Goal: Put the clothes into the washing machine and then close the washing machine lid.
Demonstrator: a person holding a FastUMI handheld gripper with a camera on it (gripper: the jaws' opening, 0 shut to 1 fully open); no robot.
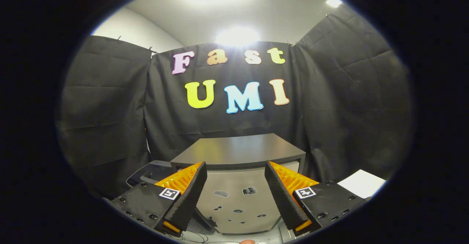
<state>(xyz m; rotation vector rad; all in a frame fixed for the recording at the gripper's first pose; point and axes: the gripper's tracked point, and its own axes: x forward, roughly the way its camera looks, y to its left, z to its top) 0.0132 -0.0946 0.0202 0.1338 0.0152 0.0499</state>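
Grey washing machine (238, 152), lid flat and closed, stands just beyond the wide-spread, empty tool (236, 196).

gripper view | rides the tongs (236, 196) | faces booth wall (234, 123), near

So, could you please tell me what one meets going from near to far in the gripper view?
Open gripper fingers with nothing between them → grey cabinet front panel → dark cabinet top → black cloth wall.
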